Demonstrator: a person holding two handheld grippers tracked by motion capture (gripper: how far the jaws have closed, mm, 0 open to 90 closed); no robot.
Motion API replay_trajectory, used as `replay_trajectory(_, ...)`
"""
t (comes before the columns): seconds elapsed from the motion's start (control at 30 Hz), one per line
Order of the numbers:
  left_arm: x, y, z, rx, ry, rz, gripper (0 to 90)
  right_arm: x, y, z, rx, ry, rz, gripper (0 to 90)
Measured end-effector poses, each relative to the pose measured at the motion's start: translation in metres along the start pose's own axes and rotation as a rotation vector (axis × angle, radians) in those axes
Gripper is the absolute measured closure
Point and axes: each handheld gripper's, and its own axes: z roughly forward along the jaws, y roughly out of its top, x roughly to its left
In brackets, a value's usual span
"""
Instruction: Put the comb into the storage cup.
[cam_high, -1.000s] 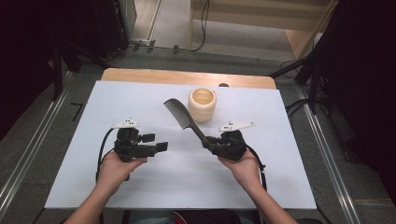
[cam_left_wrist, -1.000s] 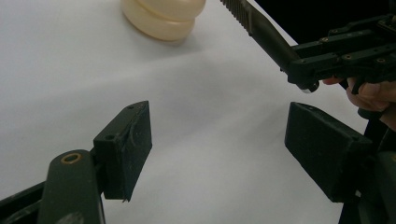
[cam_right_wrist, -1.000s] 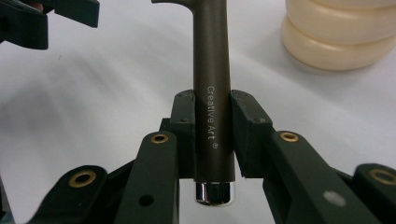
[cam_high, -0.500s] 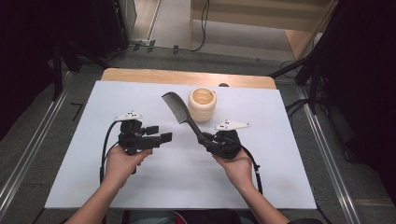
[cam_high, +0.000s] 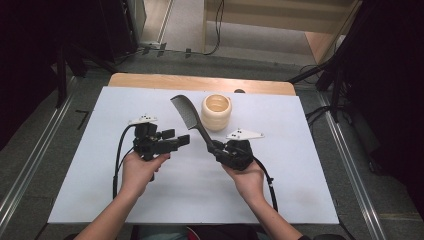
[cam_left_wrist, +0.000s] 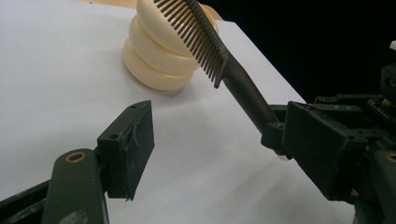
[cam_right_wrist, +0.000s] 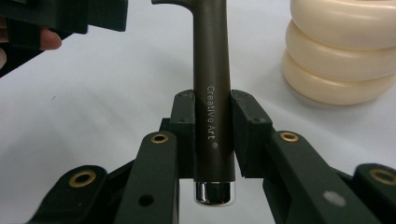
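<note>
One white table top (cam_high: 100, 165) lies over a wooden bench edge (cam_high: 150, 80), with grey floor and dark surroundings around it. Compared with a second ago, the left gripper (cam_high: 175, 141), jaws spread and empty, has edged toward the comb (cam_high: 187, 115). The right gripper (cam_high: 214, 148) pinches the comb's handle beside the cream ribbed cup (cam_high: 216, 111).

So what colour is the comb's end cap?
Shiny silver on the comb, clearest in the right gripper view.

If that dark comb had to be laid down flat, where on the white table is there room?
The white tabletop lies bare along its near edge, at its right side past the right gripper, and at far left behind the left gripper. It is crowded mid-table: the dark plastic comb slants up beside the cream ribbed cup, between the two grippers.
</note>
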Motion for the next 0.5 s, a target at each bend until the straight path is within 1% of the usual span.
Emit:
replay_trajectory(0.1, -0.002, 0.0, 0.003, -0.015, 0.004, -0.013, 25.9, 0.001, 0.0, 0.001, -0.008, 0.002, 0.005, 70.4)
replay_trajectory(0.17, -0.003, 0.001, 0.005, -0.025, 0.0, -0.025, 26.8, 0.003, 0.0, 0.002, -0.015, -0.001, 0.009, 70.4)
replay_trajectory(0.33, -0.007, 0.001, 0.011, -0.049, 0.009, -0.025, 26.7, 0.004, 0.0, 0.003, -0.026, 0.008, 0.019, 70.4)
replay_trajectory(0.37, -0.008, 0.001, 0.013, -0.053, 0.013, -0.027, 26.8, 0.004, 0.0, 0.003, -0.025, 0.008, 0.019, 70.4)
replay_trajectory(0.5, -0.01, 0.001, 0.017, -0.073, 0.008, -0.044, 26.8, 0.005, 0.0, 0.004, -0.026, 0.013, 0.025, 70.4)
